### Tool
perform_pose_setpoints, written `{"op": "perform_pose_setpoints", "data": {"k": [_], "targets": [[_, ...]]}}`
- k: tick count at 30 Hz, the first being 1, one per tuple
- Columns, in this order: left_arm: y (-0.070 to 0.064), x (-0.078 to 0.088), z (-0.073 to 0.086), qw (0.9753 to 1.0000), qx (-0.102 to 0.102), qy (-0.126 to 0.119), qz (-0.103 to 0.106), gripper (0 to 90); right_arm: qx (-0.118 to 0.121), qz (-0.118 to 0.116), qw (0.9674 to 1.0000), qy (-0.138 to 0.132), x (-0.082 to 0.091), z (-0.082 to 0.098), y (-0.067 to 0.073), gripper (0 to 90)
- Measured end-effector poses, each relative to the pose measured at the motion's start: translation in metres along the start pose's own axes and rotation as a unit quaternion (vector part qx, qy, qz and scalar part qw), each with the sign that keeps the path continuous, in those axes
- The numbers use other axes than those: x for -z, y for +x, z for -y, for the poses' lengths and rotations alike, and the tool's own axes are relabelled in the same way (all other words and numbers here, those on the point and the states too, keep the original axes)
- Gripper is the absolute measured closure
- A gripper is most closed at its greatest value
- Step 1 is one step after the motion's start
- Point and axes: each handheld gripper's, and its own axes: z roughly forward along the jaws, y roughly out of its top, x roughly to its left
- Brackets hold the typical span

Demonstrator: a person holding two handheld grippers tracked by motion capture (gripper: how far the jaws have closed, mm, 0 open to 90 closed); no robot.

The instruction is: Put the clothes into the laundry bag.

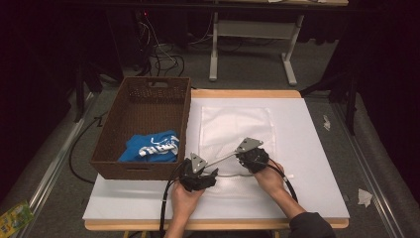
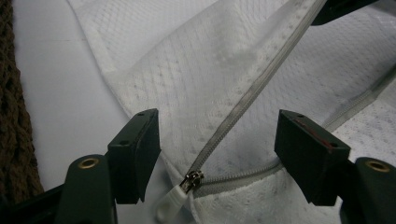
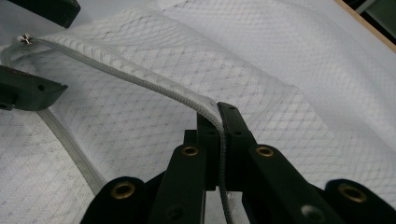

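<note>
Right gripper view has the right claw (image 3: pixel 219 121) clamped on the upper zipper edge (image 3: pixel 140 84) of the white mesh bag (image 1: pixel 236 130), which lies flat on the worktop (image 1: pixel 317 163) beside the brown basket (image 1: pixel 148 101), likely to lift that lip and hold the mouth open. Left claw (image 2: pixel 217 135) stands open astride the zipper slider (image 2: pixel 192 179), gripping nothing, seemingly poised to take it.

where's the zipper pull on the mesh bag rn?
In the left gripper view the zipper pull sits low centre, at the mesh bag's near corner, between the left gripper's open jaws, untouched.
</note>
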Motion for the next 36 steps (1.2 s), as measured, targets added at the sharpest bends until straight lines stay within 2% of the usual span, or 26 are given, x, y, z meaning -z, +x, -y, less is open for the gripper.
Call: {"op": "perform_pose_setpoints", "data": {"k": [10, 13, 19, 36], "targets": [[0.0, -0.001, -0.001, 1.0, 0.001, 0.007, 0.0, 31.4, -0.017, -0.011, 0.9998, -0.007, 0.006, -0.004, -0.009, 89.1], [0.0, -0.002, -0.001, 0.9999, 0.001, 0.011, 0.002, 31.4, -0.012, -0.011, 0.9998, -0.011, 0.009, -0.006, -0.01, 89.1], [0.0, -0.002, -0.001, 0.9999, 0.0, 0.013, -0.001, 31.5, -0.018, -0.01, 0.9996, -0.022, 0.015, -0.012, -0.014, 89.2], [0.001, -0.003, -0.001, 0.9999, 0.004, 0.014, 0.0, 32.2, -0.018, -0.006, 0.9993, -0.031, 0.026, -0.024, -0.02, 89.2]]}}
